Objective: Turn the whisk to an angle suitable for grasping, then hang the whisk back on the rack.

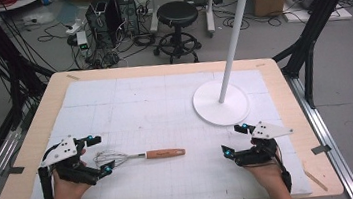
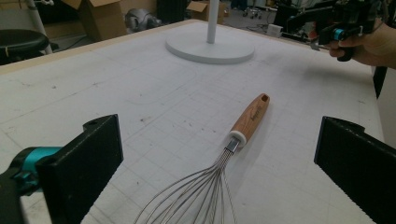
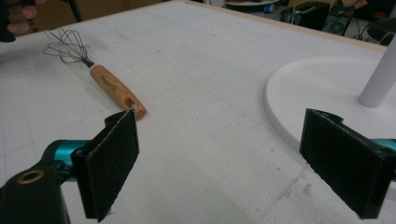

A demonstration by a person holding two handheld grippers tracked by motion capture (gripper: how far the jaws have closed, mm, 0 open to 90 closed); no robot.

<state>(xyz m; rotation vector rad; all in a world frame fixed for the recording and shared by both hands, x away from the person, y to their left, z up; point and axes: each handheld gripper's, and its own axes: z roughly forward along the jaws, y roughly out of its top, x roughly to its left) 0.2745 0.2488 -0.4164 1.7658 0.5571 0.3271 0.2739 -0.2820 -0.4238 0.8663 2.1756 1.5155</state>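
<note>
Lying lower centre on the counter [image 1: 163, 88], whisk [image 1: 141, 157], wires cut off in left gripper view, left gripper [image 1: 98, 154] jaws open around wires, right gripper [image 1: 235, 140] jaws open, empty, stand [image 1: 221, 102] top cropped.

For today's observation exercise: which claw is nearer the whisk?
Left. The left claw sits around the wire end of the whisk; the right claw waits beyond the handle, apart.

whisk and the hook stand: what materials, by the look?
Whisk: handle looks like varnished wood, warm brown with visible grain and a hanging hole; loops look like bare steel wire, thin and grey; pale collar between, likely plastic.
Stand: matte white throughout, painted metal or plastic; the coating hides which.
</note>
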